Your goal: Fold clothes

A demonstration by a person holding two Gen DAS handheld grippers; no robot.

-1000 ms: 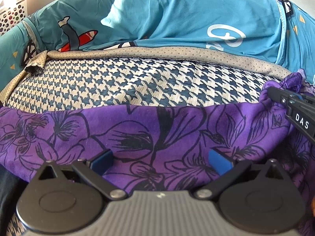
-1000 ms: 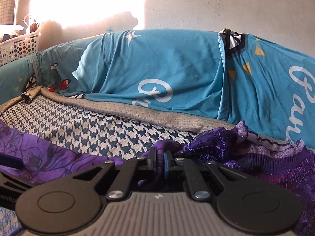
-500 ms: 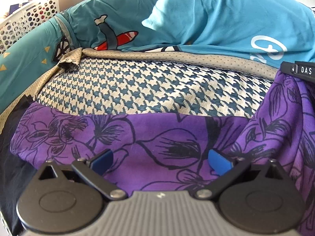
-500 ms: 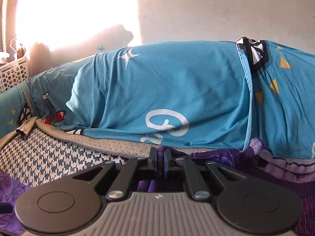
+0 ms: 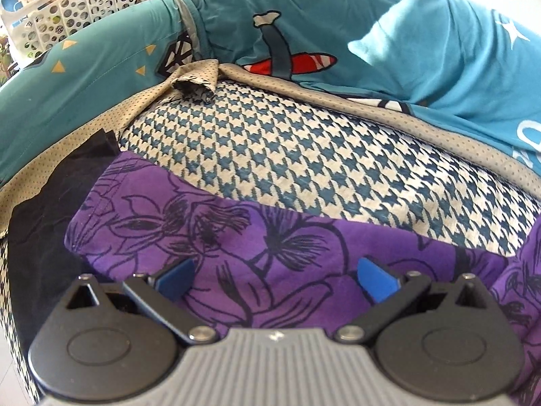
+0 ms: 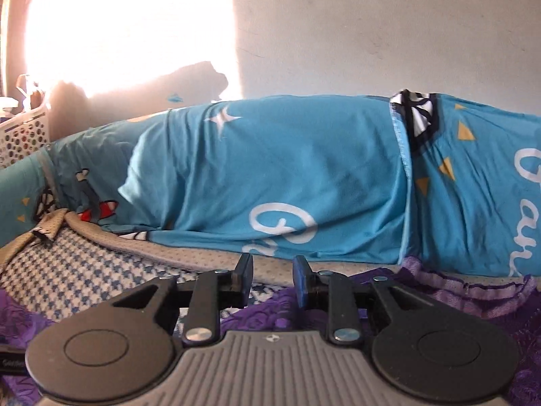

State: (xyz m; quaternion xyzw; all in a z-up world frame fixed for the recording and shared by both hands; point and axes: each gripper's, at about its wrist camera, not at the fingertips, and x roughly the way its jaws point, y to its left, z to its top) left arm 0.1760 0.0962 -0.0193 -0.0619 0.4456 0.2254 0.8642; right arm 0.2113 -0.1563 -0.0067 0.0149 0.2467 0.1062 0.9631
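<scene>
Lying flat, purple floral garment (image 5: pixel 270 247), long axis left-right.

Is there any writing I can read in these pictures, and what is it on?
"Ga": white cursive letters on the blue sheet, cut off below.
"Gau", roughly: a second white cursive word at the right edge, cut off.
Small white print on a black part, bottom left: too blurred to read.

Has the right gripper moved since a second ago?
Yes. The right gripper has risen against the teal bedsheet, which sits lower in the right wrist view; its jaws are opening, with no purple garment between them.
</scene>
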